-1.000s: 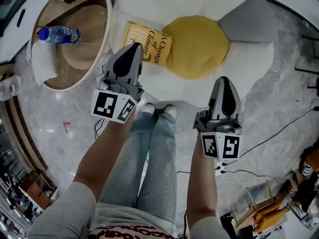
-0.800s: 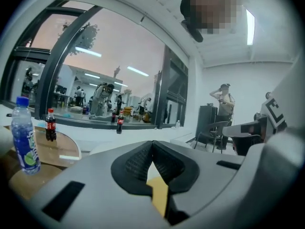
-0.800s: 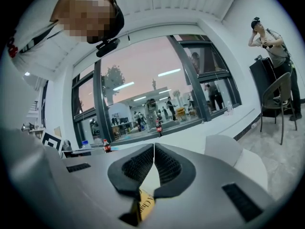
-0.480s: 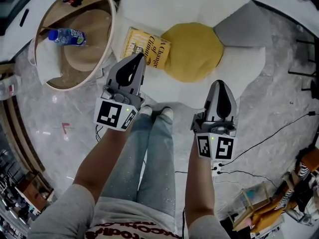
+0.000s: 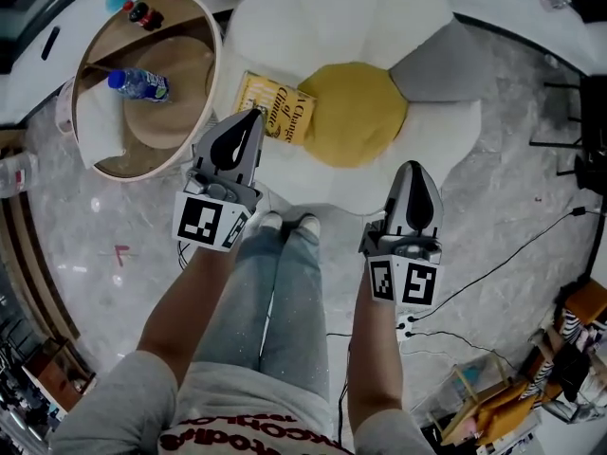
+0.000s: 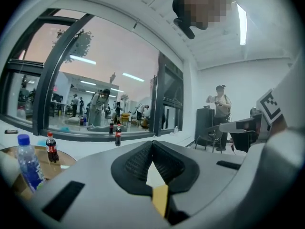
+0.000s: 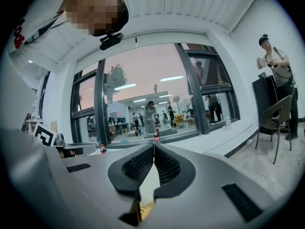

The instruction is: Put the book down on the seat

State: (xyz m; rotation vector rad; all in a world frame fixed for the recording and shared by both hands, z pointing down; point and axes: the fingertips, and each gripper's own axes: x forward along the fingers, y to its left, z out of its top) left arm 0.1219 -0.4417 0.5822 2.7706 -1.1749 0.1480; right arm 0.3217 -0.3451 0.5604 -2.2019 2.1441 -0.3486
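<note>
The flower-shaped seat point(image 5: 379, 27) lies ahead of and below both claws. Its yellow middle cushion point(image 5: 353, 112) sits forward of the gap between them. The book point(image 5: 275, 108) rests flat on the white part of the seat, its far end tucked against the cushion's left edge.

From the left claw point(image 5: 250, 118) the book is just beyond the tips and a little to the right. From the right claw point(image 5: 414, 169) it is well off to the left, past the cushion, so the left hand is plainly the nearer. The book's long axis runs crosswise to the line the left claw points along, slanting slightly away toward the cushion.

In the left gripper view the jaws meet at the tips with nothing gripped, and the view looks out level across the room, not down at the seat. The right gripper view shows the same: jaws together, nothing between the pads. A yellowish sliver shows low behind each pair of jaws; I cannot tell whether it is book or cushion.

With the book lying free on the seat and neither claw touching it, the task looks done.
</note>
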